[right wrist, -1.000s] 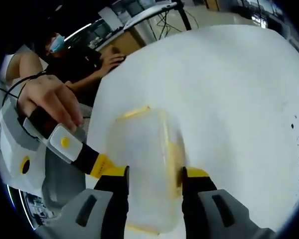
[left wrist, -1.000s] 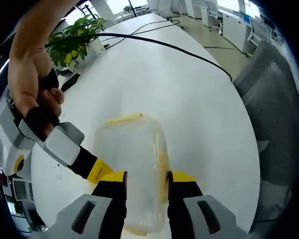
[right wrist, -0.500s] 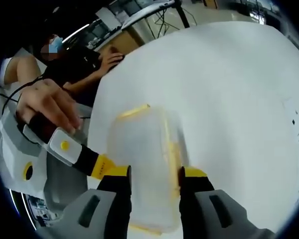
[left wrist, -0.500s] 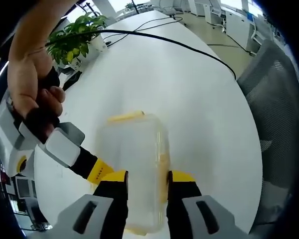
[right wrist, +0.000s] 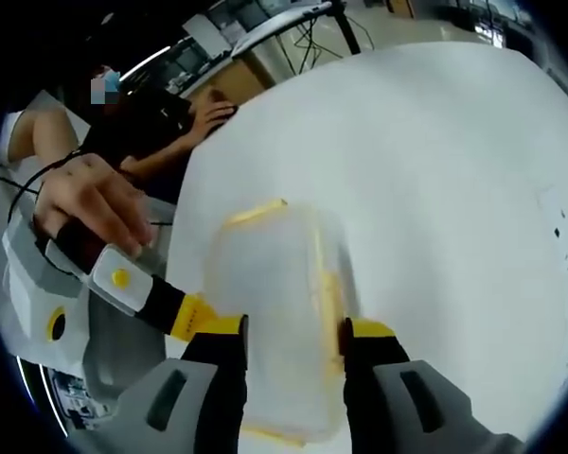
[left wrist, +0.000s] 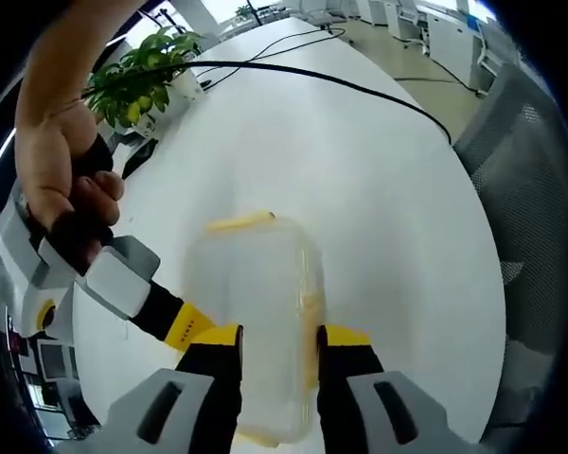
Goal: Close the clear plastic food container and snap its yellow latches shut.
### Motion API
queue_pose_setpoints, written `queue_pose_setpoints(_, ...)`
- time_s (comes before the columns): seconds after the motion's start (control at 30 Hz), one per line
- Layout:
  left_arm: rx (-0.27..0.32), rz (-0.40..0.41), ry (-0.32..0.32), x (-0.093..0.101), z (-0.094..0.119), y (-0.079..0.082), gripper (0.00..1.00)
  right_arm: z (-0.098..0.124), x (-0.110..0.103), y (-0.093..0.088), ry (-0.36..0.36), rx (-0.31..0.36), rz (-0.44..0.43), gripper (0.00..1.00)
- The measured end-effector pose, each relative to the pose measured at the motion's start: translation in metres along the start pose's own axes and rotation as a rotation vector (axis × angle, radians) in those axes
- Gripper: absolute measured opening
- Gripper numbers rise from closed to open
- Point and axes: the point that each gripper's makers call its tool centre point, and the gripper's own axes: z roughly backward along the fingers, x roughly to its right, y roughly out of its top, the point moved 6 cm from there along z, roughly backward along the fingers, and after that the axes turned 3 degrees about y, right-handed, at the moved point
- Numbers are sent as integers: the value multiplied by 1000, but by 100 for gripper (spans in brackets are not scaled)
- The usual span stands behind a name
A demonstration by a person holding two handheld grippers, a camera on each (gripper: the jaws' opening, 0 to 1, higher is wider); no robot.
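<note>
Container [left wrist: 256, 312], one clear plastic box with its lid on, sits on the white desk [left wrist: 360, 180] between the jaws of both claws. Left claw [left wrist: 276, 345] and right claw [right wrist: 293, 333] each close narrowly on its long sides. It looks light, thin-walled and slippery, likely to flex if squeezed, so grip at the rim near the latches. Two yellow latches show: one at the far end [left wrist: 239, 223], one along the right-hand side [right wrist: 329, 284]. Beyond it stand one potted plant [left wrist: 133, 80] and one black cable [left wrist: 331, 90].
</note>
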Motion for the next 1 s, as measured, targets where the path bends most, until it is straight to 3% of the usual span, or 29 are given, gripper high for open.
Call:
queue_pose_setpoints(0.07, 5, -22, 5, 1, 0, 0, 25, 2, -2, 2, -14, 12, 55, 36)
queue_pose_setpoints(0.17, 10, -58, 2, 2, -1, 0, 28, 2, -6, 4, -34, -2, 67, 36)
queue_pose_setpoints(0.23, 17, -14, -22, 4, 1, 3, 32, 3, -8, 6, -49, 1, 77, 38)
queue_pose_setpoints(0.33, 35, -15, -6, 4, 8, 7, 33, 7, -11, 12, -65, 45, 61, 43)
queue_pose_setpoints(0.5, 58, 21, 17, 2, 21, 9, 32, 19, -24, 11, -108, 62, 73, 42)
queue_pose_setpoints(1.0, 54, 70, 66, 8, 51, 3, 33, 34, -51, 2, -200, 89, 58, 41)
